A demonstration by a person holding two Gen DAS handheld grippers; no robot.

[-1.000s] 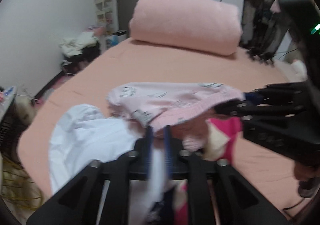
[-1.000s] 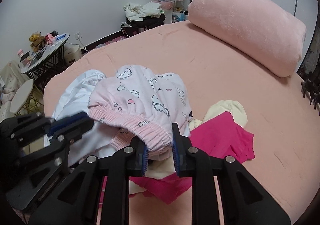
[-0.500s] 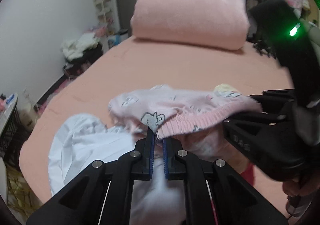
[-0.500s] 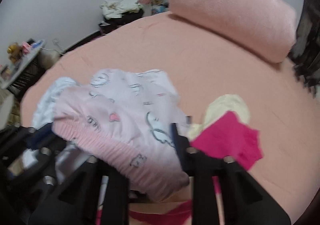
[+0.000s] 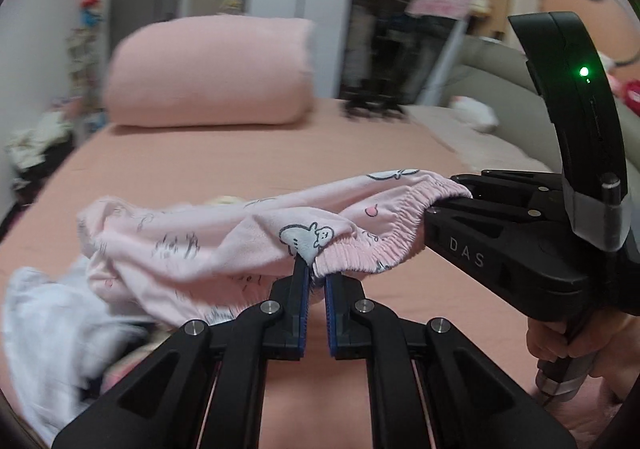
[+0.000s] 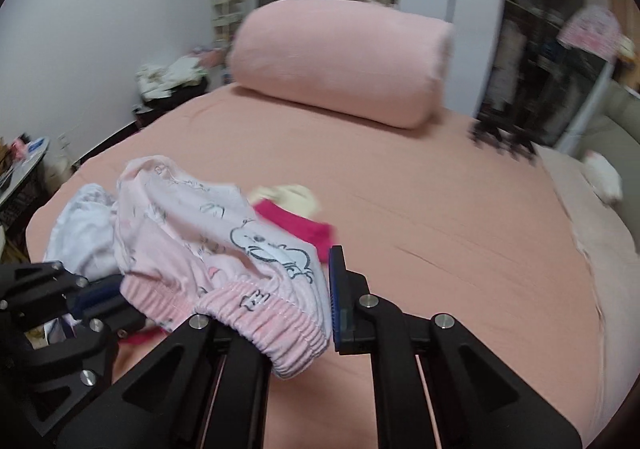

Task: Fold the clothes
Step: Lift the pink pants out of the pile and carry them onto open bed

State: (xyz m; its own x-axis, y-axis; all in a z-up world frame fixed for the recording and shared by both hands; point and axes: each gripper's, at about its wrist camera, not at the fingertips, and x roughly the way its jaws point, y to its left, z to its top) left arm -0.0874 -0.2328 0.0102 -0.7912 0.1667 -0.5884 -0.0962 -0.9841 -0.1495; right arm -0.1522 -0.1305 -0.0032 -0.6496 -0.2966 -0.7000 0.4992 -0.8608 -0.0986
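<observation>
The pink printed pants (image 5: 224, 245) hang above the bed (image 5: 248, 165) by their elastic waistband, whose long axis runs from the left gripper (image 5: 316, 281) toward 2 o'clock, where the right gripper (image 5: 444, 205) holds the other end. Both sets of jaws pinch the band, left narrow and right closed over bunched cloth, while the legs trail toward 9 o'clock over a white garment (image 5: 52, 333).

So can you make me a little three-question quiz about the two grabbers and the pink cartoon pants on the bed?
1. True or false: the left gripper pinches the elastic waistband of the pink cartoon-print pants.
2. What does the right gripper hold?
3. The crumpled white cloth garment lies: A) on the rolled pink blanket; B) beside the pants.

Key: 1 true. 2 The same waistband. 3 B.
</observation>
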